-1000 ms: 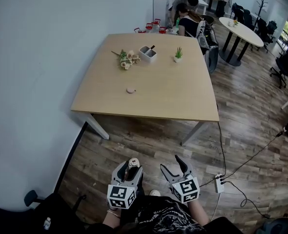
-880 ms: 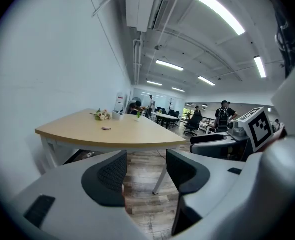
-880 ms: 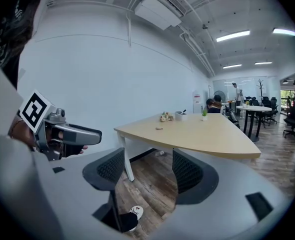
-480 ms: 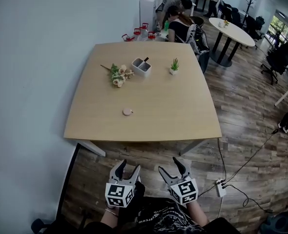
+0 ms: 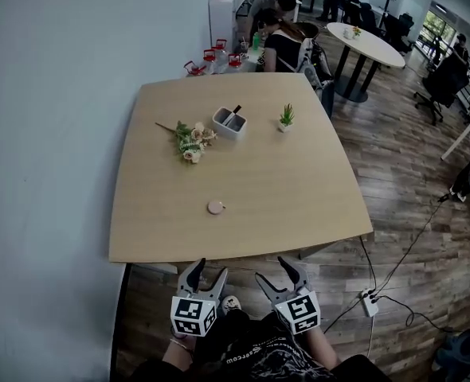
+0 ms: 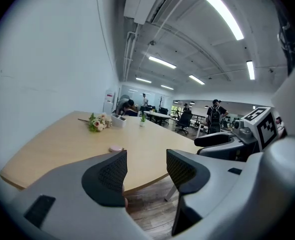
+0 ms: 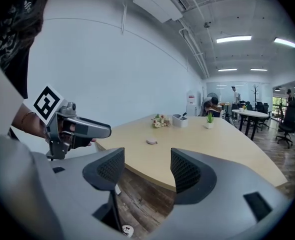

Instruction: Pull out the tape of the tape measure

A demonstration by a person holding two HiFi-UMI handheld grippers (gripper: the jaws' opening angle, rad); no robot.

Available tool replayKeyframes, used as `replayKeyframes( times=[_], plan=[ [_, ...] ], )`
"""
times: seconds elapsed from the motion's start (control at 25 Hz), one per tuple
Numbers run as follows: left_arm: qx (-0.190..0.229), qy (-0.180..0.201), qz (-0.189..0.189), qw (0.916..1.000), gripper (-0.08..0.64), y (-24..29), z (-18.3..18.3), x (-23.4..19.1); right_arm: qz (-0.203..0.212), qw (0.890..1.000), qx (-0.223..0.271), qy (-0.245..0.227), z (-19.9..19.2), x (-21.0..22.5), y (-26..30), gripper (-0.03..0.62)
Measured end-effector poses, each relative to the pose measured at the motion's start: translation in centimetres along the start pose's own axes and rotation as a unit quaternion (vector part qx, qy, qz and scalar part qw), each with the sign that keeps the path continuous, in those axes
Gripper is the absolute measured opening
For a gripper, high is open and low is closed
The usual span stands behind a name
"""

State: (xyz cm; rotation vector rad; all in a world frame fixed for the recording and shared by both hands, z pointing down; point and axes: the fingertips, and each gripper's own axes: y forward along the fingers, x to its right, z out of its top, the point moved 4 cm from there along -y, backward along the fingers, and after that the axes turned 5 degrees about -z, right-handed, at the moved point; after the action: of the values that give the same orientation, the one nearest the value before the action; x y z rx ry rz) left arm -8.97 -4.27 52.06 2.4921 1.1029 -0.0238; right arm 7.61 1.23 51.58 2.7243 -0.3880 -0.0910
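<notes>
A small round pinkish tape measure (image 5: 216, 207) lies flat on the light wooden table (image 5: 299, 205), toward its near edge. It also shows as a small disc, the tape measure (image 6: 116, 148) in the left gripper view and the tape measure (image 7: 151, 141) in the right gripper view. My left gripper (image 5: 209, 270) and right gripper (image 5: 273, 270) hover side by side just short of the table's front edge, over the floor. Both are open and hold nothing. The left gripper (image 6: 146, 166) and right gripper (image 7: 146, 166) point toward the table, well apart from the tape measure.
A bunch of flowers (image 5: 191, 142), a white pen holder (image 5: 230, 121) and a small potted plant (image 5: 287, 117) stand on the far half of the table. A wall runs along the left. A power strip (image 5: 370, 302) with cables lies on the floor at right. People sit beyond the table.
The table has come nearer to me in the head view. Its front edge now lies right ahead of both grippers, which stay open and low.
</notes>
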Motion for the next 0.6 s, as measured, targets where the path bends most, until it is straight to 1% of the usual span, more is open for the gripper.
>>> replayKeyframes(
  times=[0.2,0.32,0.44,0.6],
  plan=[
    [0.003,-0.008,0.005,1.0000,0.253,1.0,0.7,-2.3,-0.005,1.000,-0.008,0.010,0.8,0.5,2.1,0.304],
    [0.006,-0.014,0.012,0.9998,0.253,1.5,0.7,-3.3,0.002,1.000,-0.009,0.008,1.2,0.8,3.5,0.304],
    [0.009,-0.025,0.022,0.9994,0.253,2.3,0.9,-4.2,0.014,1.000,-0.007,-0.008,1.8,1.3,5.4,0.304],
    [-0.005,-0.040,0.027,0.9988,0.253,2.9,0.7,-4.2,0.032,0.999,-0.012,-0.041,2.8,2.5,7.1,0.304]
  ],
)
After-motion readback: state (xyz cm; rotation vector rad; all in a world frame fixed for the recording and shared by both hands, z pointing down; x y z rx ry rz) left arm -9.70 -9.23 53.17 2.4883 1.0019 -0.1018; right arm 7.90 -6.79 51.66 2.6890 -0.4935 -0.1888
